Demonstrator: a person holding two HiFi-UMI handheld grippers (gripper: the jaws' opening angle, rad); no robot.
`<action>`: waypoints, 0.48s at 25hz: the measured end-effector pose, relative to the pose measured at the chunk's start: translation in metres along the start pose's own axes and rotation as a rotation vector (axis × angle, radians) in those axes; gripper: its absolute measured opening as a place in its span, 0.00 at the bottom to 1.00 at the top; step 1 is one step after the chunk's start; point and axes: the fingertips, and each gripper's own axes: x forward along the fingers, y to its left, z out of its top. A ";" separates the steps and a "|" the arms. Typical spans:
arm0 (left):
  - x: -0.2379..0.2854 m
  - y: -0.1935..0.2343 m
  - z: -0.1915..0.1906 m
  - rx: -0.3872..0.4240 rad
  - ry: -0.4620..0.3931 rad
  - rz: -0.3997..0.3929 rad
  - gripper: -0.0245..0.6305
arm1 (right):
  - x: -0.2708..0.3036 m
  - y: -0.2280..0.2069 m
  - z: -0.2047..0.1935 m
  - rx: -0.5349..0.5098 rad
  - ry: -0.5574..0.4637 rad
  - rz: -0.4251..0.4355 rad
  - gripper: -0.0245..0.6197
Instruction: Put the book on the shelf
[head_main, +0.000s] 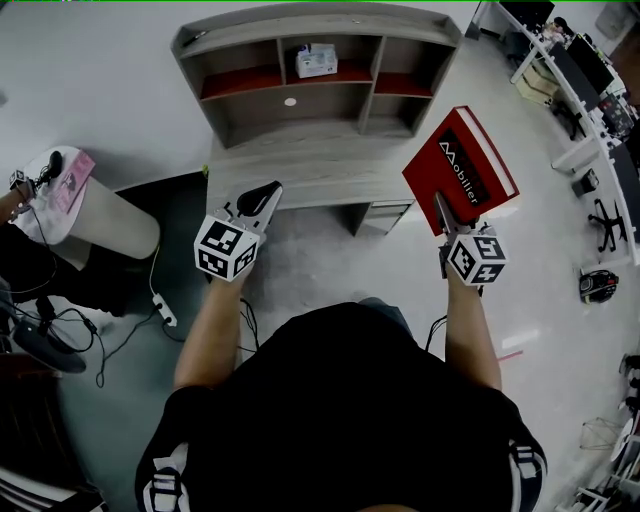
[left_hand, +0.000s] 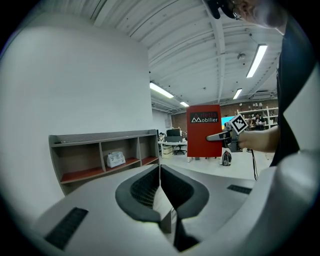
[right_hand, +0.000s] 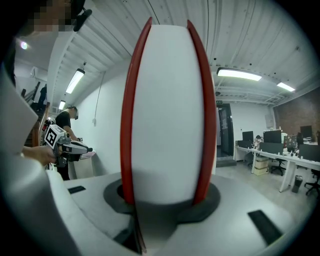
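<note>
Right hand-held gripper: jaws pinch a red book by its lower edge, one pad on each cover, white page block between them. The book stands up past the jaws, its front cover with white lettering turned toward the left hand-held gripper.

Left hand-held gripper: jaws pressed together, nothing between them. It is held level with the right one and well apart from it.

The book is in the air, clear of everything but the jaws.

Shelf: grey, with red boards, ahead of the left hand-held gripper and ahead-left of the right one. It stands on a grey tabletop and does not touch the book.

White box: in the shelf's upper middle compartment, far ahead of both hand-held grippers.
</note>
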 end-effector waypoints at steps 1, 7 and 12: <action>0.002 0.004 0.001 0.002 0.005 -0.004 0.07 | 0.004 -0.001 0.002 0.003 0.001 -0.003 0.31; 0.004 -0.004 -0.003 0.004 0.000 -0.005 0.07 | 0.000 -0.009 -0.010 0.011 0.013 0.002 0.31; 0.018 -0.005 -0.005 0.017 0.014 -0.018 0.07 | 0.011 -0.016 -0.006 0.007 0.005 0.007 0.31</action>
